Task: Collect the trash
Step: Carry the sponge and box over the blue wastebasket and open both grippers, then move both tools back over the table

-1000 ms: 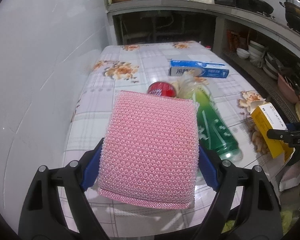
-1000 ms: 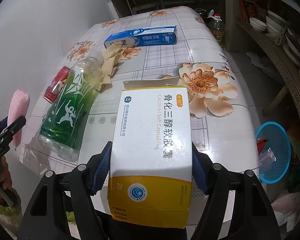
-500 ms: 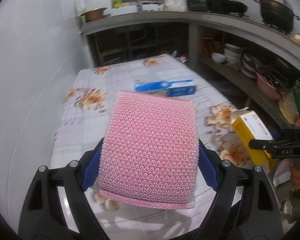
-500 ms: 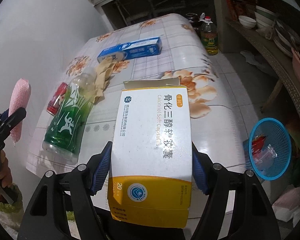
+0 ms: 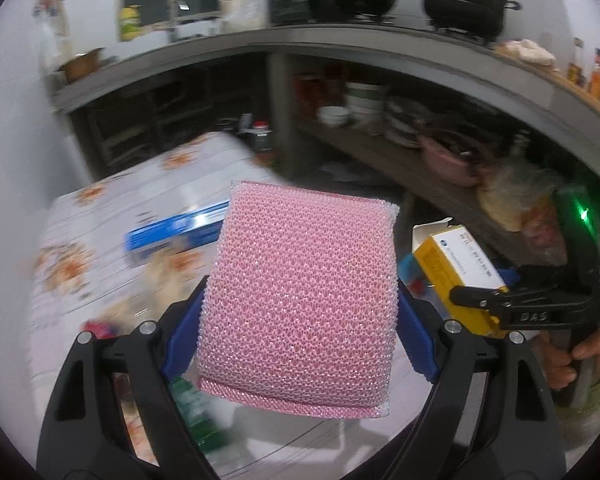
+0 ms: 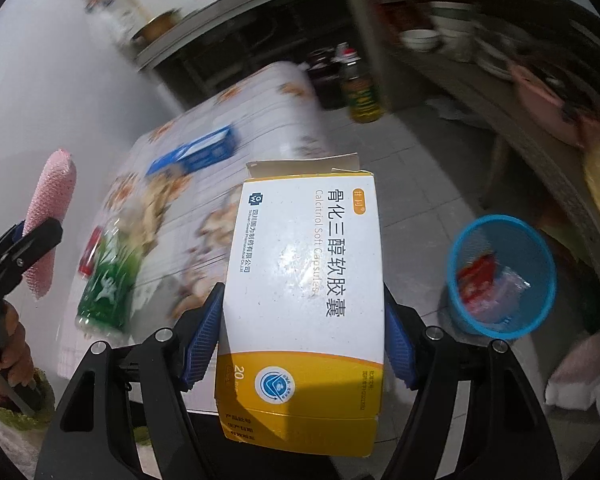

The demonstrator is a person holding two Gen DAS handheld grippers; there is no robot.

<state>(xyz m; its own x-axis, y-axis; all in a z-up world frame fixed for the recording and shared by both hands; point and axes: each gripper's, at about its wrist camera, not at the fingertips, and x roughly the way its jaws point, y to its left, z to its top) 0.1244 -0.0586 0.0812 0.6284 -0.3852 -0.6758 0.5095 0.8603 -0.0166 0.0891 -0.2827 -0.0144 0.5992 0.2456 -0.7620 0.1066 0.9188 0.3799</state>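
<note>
My left gripper [image 5: 300,320] is shut on a pink mesh sponge [image 5: 304,292], its blue pads pressed against both sides. My right gripper [image 6: 302,332] is shut on a white and yellow medicine box [image 6: 304,300] with its top flap open. In the left wrist view the medicine box [image 5: 456,264] and right gripper [image 5: 500,304] appear at the right. In the right wrist view the sponge [image 6: 50,220] and left gripper [image 6: 16,256] show at the left edge. A blue mesh bin [image 6: 500,276] holding wrappers stands on the floor to the right of the box.
The floral-cloth table [image 6: 260,120] carries a blue toothpaste box [image 6: 196,152], a green bottle [image 6: 108,284], a red can [image 6: 90,252] and crumpled paper [image 6: 156,200]. An oil bottle [image 6: 360,88] stands on the floor. Shelves with bowls [image 5: 356,108] run along the right.
Both grippers have swung right, away from the table, with their loads still held. The blue bin has moved further into the right wrist view.
</note>
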